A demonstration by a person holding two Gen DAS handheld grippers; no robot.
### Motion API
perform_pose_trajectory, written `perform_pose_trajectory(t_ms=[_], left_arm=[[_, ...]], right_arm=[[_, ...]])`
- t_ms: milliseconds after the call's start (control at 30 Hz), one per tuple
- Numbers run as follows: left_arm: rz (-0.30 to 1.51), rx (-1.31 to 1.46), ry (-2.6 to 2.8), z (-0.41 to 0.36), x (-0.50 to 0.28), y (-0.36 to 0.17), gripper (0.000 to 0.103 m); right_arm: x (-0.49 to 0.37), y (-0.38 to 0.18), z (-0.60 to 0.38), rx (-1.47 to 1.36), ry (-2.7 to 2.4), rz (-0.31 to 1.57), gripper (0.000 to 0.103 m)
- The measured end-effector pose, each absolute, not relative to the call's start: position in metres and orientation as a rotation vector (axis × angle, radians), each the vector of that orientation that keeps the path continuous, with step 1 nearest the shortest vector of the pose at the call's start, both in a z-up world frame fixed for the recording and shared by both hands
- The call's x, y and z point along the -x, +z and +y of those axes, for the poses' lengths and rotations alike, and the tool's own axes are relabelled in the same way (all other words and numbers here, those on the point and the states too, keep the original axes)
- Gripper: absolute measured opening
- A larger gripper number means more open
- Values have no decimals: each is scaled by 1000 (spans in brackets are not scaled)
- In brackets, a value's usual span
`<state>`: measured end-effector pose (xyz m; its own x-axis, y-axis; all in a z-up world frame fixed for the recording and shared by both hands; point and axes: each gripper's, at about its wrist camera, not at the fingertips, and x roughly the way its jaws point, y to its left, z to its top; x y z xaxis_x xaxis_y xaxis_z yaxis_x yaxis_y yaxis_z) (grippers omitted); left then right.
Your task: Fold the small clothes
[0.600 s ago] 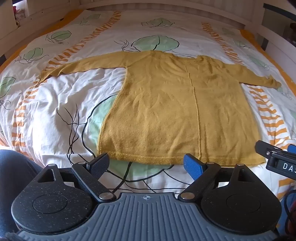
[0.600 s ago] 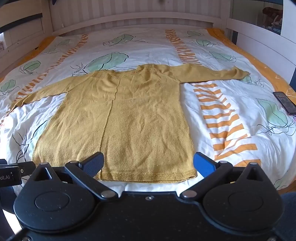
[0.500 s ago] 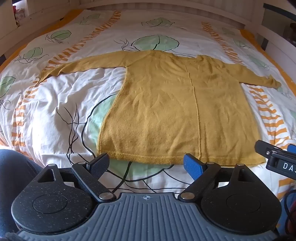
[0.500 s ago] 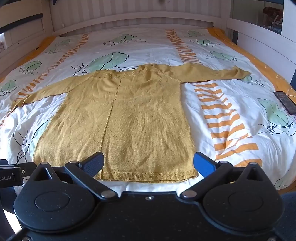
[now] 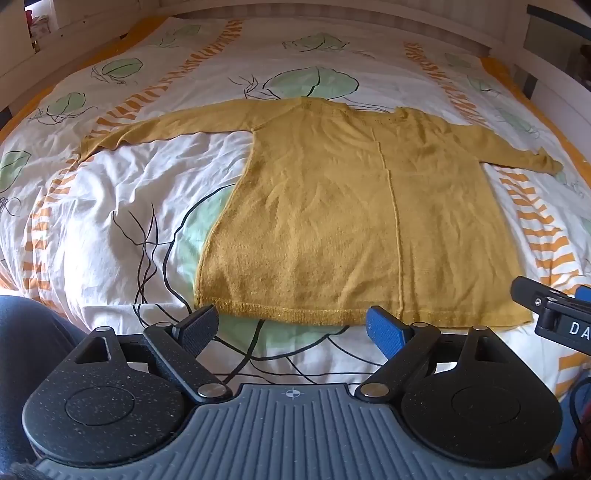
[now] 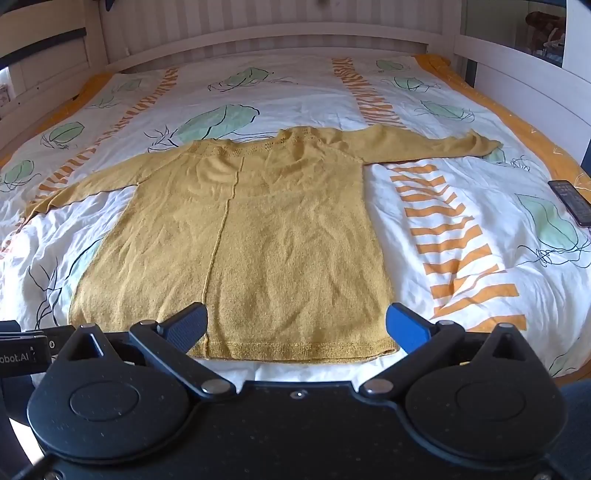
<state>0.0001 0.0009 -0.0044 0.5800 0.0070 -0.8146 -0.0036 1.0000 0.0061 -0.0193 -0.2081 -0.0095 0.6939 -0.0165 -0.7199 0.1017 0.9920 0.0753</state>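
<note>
A mustard-yellow knit sweater [image 5: 351,221] lies flat on the bed, hem toward me, both sleeves spread out sideways; it also shows in the right wrist view [image 6: 251,243]. My left gripper [image 5: 291,325] is open and empty, just short of the hem near the sweater's left half. My right gripper [image 6: 295,325] is open and empty, its fingers low over the hem's right half. The right gripper's body [image 5: 554,314] shows at the right edge of the left wrist view.
The bed has a white duvet [image 6: 461,192] with green leaves and orange stripes. A phone [image 6: 570,201] lies at the right bed edge. A white headboard [image 6: 258,33] and side rails enclose the bed. My leg in blue jeans [image 5: 29,332] is at lower left.
The sweater sits slightly farther away in the right wrist view; both grippers stay open and almost still.
</note>
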Motion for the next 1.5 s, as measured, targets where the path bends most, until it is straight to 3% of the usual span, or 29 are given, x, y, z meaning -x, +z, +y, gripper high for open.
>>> perform_pose_trajectory(t_ms=[1500], left_arm=[[986,-7,1,1,-8,-12,87]], right_arm=[[11,-19,-201,-127,-43,838,102]])
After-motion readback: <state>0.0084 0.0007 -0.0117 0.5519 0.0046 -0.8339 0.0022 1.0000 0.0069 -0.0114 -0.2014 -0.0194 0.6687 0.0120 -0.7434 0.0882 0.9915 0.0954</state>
